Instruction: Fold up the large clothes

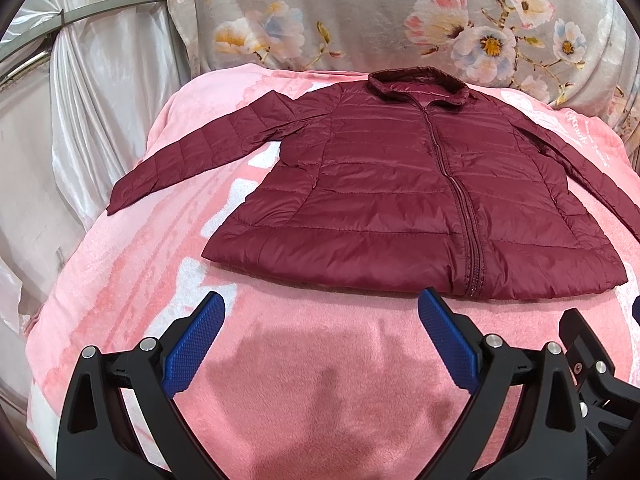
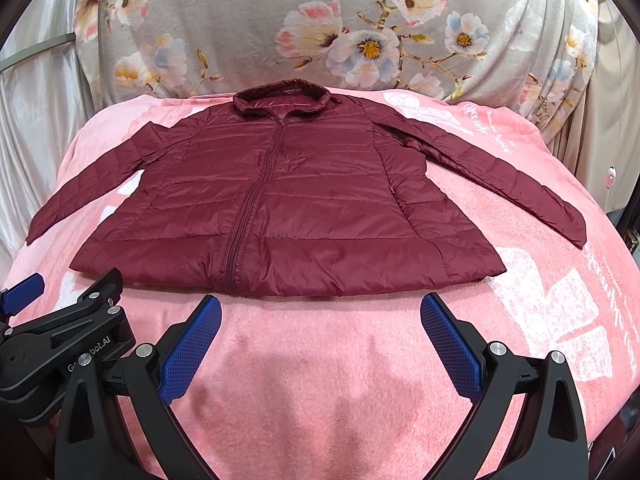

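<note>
A maroon quilted puffer jacket (image 1: 400, 200) lies flat and zipped, front up, on a pink fleece blanket (image 1: 300, 380) that covers the whole work surface; its collar points toward the floral grey cloth (image 1: 360, 12) draped at the far side, and its hem is nearest the grippers. Both sleeves are spread outward and down, clear of the body. The left gripper (image 1: 320, 312) hovers just short of the hem, jaws spread wide with nothing between the blue pads (image 1: 192, 352). The right gripper (image 2: 320, 316) is likewise wide open and empty, just before the hem. A bare strip of blanket lies between hem and grippers. The left wrist view shows the left sleeve cuff (image 1: 120, 196) near the blanket's edge beside white satin drapery (image 1: 100, 80); the right wrist view shows the right sleeve cuff (image 2: 572, 228) well inside the blanket, over white printed lettering (image 2: 560, 312).
</note>
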Demonstrator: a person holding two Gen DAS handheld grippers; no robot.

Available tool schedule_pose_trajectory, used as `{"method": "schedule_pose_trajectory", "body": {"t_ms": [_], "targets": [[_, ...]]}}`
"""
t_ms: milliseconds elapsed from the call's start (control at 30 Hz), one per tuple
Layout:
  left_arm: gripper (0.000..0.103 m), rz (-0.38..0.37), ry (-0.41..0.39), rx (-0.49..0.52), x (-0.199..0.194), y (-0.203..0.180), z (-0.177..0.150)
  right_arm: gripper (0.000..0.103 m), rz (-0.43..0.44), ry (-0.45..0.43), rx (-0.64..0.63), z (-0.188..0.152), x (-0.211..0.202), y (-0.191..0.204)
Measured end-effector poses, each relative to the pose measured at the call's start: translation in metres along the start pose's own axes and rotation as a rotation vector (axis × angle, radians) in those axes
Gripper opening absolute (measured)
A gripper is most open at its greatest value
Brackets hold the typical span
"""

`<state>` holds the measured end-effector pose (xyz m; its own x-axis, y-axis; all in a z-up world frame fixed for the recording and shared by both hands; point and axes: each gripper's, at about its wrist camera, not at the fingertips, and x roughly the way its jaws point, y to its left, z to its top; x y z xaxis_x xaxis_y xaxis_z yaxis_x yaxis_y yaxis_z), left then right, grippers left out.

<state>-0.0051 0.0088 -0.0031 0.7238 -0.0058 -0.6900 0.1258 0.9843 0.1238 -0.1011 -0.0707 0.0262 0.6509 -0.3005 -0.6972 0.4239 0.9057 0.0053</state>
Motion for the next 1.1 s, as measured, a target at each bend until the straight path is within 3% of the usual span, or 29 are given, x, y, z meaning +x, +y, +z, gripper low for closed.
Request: {"method": "schedule_pose_trajectory", "body": {"t_ms": [1100], "targets": [[0.095, 0.004, 0.007, -0.008, -0.0002, 0.0070, 0.0007, 0.098, 0.012, 0.004, -0.014, 0.0011, -0.0007, 0.0052]]}}
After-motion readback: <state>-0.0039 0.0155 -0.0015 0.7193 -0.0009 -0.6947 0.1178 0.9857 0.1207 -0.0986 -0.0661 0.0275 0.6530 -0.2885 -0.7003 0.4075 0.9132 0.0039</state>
